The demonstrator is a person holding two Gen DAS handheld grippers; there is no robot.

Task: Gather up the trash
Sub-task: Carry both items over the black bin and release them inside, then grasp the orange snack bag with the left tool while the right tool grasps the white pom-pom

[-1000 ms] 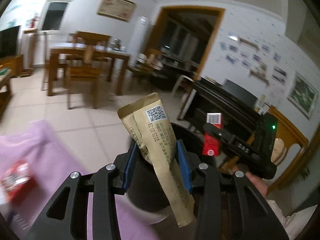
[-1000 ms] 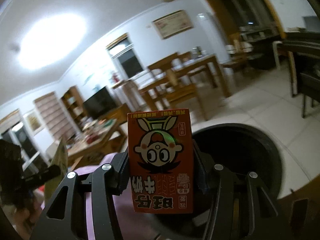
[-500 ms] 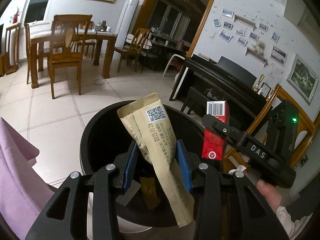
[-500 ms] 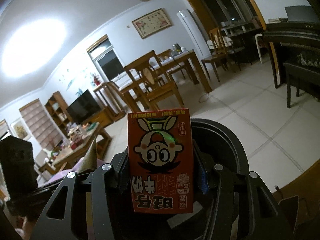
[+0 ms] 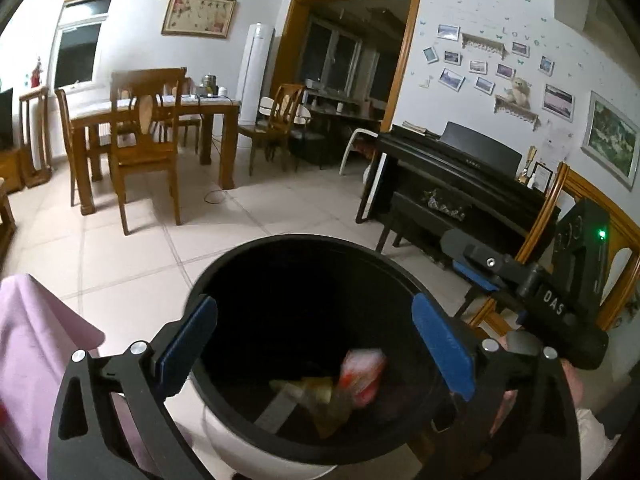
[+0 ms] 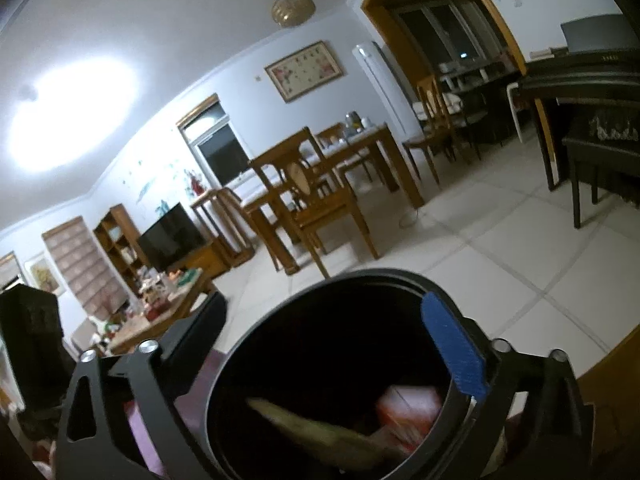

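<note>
A round black trash bin [image 5: 304, 248] stands on the tiled floor right below both grippers; it also shows in the right wrist view [image 6: 376, 280]. My left gripper [image 5: 316, 344] is open and empty over the bin's mouth. My right gripper [image 6: 336, 344] is open and empty over the same bin; it shows in the left wrist view [image 5: 476, 268] at the right. Inside the bin, blurred, lie the tan sachet [image 5: 320, 396] and the red milk carton [image 5: 362, 372]; in the right wrist view the sachet [image 6: 316, 428] and carton [image 6: 408, 412] show too.
A pink cloth [image 5: 36, 344] lies left of the bin. A black piano [image 5: 452, 184] and a wooden chair [image 5: 576, 216] stand to the right. A dining table with chairs [image 5: 148, 136] stands further back. A cluttered coffee table [image 6: 160, 304] stands at left.
Both grippers opened over the bin. The tan sachet dropped from the left one and the red carton from the right one into the bin.
</note>
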